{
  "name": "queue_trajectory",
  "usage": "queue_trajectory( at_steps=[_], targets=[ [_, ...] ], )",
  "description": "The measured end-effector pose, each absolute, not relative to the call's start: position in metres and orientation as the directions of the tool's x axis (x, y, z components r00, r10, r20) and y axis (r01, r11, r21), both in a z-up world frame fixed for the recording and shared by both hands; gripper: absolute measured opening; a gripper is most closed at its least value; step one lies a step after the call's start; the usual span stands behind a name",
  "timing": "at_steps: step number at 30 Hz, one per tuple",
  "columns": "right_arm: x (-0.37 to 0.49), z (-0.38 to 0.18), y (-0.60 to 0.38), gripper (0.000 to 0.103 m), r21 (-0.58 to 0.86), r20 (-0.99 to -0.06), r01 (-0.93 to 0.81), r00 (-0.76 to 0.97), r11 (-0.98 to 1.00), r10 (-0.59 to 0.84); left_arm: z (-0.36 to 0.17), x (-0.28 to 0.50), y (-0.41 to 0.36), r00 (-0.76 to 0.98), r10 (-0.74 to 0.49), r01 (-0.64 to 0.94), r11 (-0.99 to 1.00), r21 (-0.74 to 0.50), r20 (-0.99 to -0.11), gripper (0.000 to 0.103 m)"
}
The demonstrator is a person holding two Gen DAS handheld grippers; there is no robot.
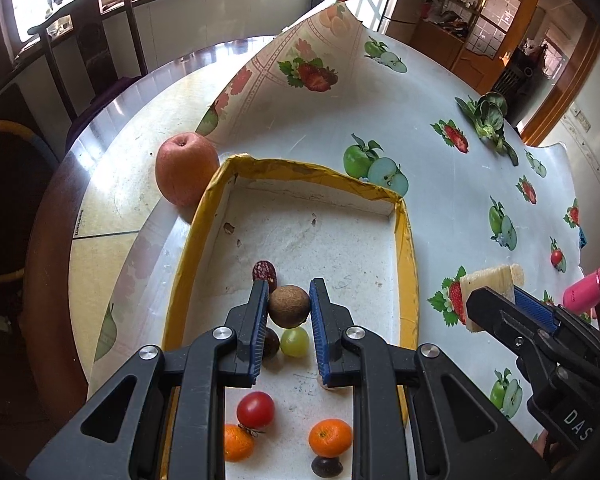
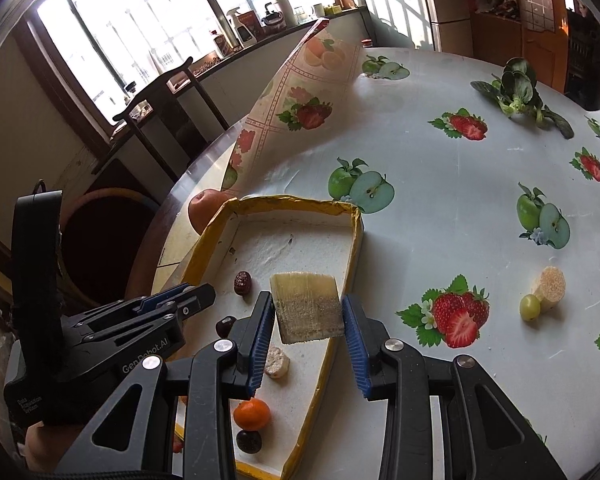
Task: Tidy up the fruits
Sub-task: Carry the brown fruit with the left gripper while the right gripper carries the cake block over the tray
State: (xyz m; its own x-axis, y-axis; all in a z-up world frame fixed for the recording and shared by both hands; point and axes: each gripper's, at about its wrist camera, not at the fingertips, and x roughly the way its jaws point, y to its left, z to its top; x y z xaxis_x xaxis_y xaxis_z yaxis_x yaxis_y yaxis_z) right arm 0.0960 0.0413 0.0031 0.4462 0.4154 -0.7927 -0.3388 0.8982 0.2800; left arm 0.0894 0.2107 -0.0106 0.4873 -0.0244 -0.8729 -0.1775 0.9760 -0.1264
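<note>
Fruit lot, partly sorted; tray (image 1: 408, 248), yellow-rimmed, white floor, holds red date (image 1: 264, 271), green grape (image 1: 295, 342), dark plum-like fruit (image 1: 271, 343), cherry tomato (image 1: 255, 410), two mandarins (image 1: 330, 438), another dark fruit at near end, pale cut chunk (image 2: 276, 362); left gripper (image 1: 289, 306) clenched on brown round fruit (image 1: 289, 306) (longan or sim.), held above tray floor over grape; right gripper (image 2: 307, 312) grasping pale fibrous chunk (image 2: 306, 306) (sugarcane pc?), hanging over tray's right rim; outside tray: large apple (image 1: 185, 168) touching far-left corner, loose grape (image 2: 529, 307) beside another cut chunk (image 2: 550, 288) on fruit-print cloth (image 1: 440, 92), leafy greens (image 1: 488, 118) far off, pink bottle (image 1: 588, 288) at right edge; cloth's far corner folded up. Risks, est.: brown fruit is round, so release from height may roll it into grape/plum & scatter the group; chunk sits over rim, so letting go there could tip it outside; both grippers near same tray, collision poss. if they converge; apple may roll off table edge if tray is nudged.
</note>
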Motion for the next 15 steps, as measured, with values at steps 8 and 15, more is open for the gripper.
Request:
queue_trajectory(
  at_steps=[8,15],
  targets=[
    [0.126,-0.012,0.069,0.035,0.270,-0.807,-0.365,0.419,0.891,0.416,-0.021,0.130,0.225,0.475,-0.019,-0.194,0.973,-0.126,-0.880,0.018],
    [0.137,-0.045,0.082,0.035,0.267,-0.836,-0.375,0.367,0.888,0.407,-0.054,0.153,0.231,0.419,-0.023,-0.225,0.966,-0.128,-0.908,0.018]
  ],
)
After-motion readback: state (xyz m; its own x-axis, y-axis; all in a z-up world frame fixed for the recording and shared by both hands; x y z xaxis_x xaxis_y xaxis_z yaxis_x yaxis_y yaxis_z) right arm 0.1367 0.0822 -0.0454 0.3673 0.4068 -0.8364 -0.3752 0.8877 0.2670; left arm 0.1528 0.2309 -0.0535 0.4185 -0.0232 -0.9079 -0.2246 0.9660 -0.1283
